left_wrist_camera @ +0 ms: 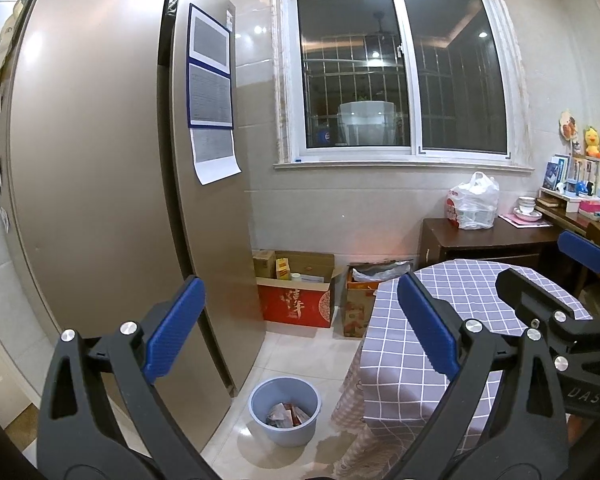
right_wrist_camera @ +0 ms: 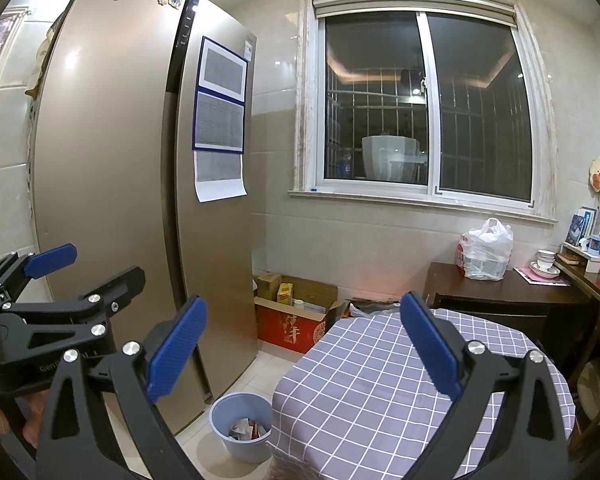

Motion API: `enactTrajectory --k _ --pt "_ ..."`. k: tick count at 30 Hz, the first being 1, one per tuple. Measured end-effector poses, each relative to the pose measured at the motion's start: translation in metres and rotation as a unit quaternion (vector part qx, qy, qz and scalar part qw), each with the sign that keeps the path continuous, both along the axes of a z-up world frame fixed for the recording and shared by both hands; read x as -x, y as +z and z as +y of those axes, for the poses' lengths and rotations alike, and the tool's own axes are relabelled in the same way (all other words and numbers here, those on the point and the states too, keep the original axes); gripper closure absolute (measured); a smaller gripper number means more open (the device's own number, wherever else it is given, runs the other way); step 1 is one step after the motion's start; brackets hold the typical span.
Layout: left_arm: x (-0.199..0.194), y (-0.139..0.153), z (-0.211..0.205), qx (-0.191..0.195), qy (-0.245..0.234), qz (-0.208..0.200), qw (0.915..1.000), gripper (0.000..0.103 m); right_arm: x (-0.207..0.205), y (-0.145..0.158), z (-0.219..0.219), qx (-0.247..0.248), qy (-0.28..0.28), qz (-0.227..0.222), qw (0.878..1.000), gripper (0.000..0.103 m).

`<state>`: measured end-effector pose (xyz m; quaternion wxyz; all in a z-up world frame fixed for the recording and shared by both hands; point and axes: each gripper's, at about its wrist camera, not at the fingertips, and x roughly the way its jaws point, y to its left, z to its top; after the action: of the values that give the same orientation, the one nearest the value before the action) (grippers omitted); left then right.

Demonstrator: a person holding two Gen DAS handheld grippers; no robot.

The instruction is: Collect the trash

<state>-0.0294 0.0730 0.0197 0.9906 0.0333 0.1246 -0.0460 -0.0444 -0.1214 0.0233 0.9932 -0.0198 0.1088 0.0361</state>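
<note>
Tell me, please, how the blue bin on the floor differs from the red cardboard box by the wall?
The blue bin is round, plain plastic; the red box is rectangular printed cardboard. The blue bin holds crumpled wrappers; the red box holds upright cartons. The blue bin stands by the table, the red box against the wall. Both are open-topped.

**Black frames, blue pads**

Both the left gripper (left_wrist_camera: 300, 328) and the right gripper (right_wrist_camera: 302, 346) are showing matte black triangular arms with cut-out slots, joined by round silver screws. Ribbed blue pads (left_wrist_camera: 176, 330) are lining the jaws. Faint pale lettering is showing on each body.
</note>
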Motion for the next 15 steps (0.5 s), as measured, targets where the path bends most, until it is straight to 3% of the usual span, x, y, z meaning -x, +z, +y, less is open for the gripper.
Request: enactTrajectory --k 15 --pt "-0.0012 -0.0032 0.0012 -0.008 0.007 -0.004 0.9999 0.008 -0.003 -0.0005 0.0 -0.006 0.004 0.005 1.0 0.007"
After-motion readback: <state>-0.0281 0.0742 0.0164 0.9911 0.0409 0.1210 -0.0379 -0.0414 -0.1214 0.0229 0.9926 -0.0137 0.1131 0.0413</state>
